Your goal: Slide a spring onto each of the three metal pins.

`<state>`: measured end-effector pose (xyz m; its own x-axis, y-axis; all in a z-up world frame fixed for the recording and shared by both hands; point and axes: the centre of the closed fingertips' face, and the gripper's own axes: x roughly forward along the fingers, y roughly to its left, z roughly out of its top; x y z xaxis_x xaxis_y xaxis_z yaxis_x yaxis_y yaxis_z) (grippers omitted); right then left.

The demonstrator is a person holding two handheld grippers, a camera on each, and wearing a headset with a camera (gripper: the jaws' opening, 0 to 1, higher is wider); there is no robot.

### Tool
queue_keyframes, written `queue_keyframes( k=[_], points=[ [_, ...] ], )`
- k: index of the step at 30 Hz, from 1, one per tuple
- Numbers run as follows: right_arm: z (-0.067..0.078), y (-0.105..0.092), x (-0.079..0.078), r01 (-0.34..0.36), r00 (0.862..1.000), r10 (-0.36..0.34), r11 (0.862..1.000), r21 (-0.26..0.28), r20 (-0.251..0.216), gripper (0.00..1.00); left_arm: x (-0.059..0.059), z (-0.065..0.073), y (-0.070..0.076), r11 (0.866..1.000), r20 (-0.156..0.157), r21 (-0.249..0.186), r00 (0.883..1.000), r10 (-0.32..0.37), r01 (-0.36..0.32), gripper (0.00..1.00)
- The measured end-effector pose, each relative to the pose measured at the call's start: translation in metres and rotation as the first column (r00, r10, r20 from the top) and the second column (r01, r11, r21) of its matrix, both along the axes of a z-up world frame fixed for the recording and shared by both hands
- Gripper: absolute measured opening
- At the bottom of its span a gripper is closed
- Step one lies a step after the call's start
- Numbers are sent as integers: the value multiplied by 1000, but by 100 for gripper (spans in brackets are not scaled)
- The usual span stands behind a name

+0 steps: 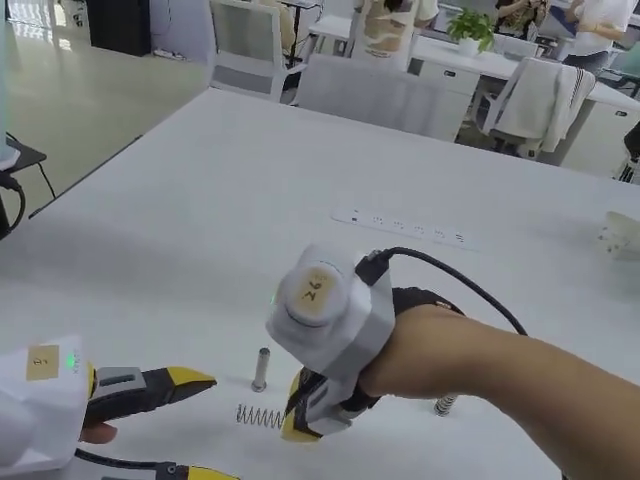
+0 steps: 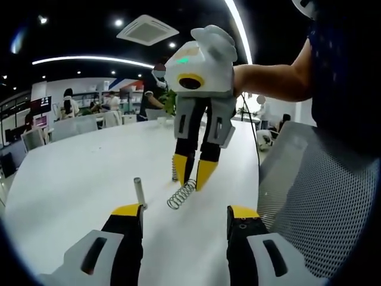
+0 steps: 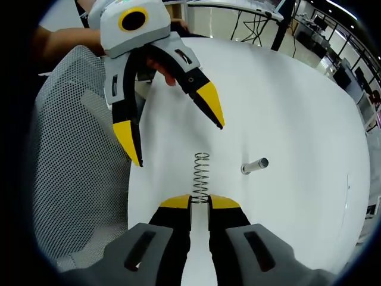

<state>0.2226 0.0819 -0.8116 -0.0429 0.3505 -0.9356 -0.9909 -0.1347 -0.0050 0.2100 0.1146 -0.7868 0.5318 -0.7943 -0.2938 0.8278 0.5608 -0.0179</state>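
A loose spring (image 1: 258, 414) (image 3: 201, 173) (image 2: 181, 195) lies flat on the white table (image 1: 200, 220). My right gripper (image 1: 298, 428) (image 3: 199, 202) points down at it, jaws nearly together with the spring's near end pinched between them. An upright bare metal pin (image 1: 262, 368) (image 2: 139, 192) (image 3: 255, 165) stands just beside the spring. My left gripper (image 1: 208, 425) (image 2: 184, 211) (image 3: 175, 138) hovers open at the lower left, facing the spring and pin, with nothing between its jaws. Another spring (image 1: 445, 405) peeks out behind the right forearm.
A power strip (image 1: 400, 225) is set into the tabletop further back. A grey mesh chair (image 2: 321, 196) (image 3: 77, 149) sits at the table's near edge. A small white object (image 1: 620, 235) rests at the far right. Chairs and desks stand beyond the table.
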Motion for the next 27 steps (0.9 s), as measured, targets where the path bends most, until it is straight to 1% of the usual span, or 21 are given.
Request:
queue_keyframes(
  k=[4, 14, 18, 27],
  points=[
    [6, -1, -5, -32, 999, 32, 999, -6, 1, 8, -1, 1, -3, 1000, 7, 6, 1000, -12, 12, 49],
    [17, 0, -14, -92, 996, 92, 996, -3, 12, 8, -5, 7, -10, 999, 27, 9, 998, -50, 49, 37],
    [19, -1, -17, -115, 993, 115, 993, -9, 11, 8, -7, 9, -13, 997, 38, 14, 997, -73, 72, 29],
    [23, -3, -21, -151, 989, 151, 989, -12, 8, 8, -10, 13, -19, 994, 62, 20, 992, -106, 105, 16]
  ],
)
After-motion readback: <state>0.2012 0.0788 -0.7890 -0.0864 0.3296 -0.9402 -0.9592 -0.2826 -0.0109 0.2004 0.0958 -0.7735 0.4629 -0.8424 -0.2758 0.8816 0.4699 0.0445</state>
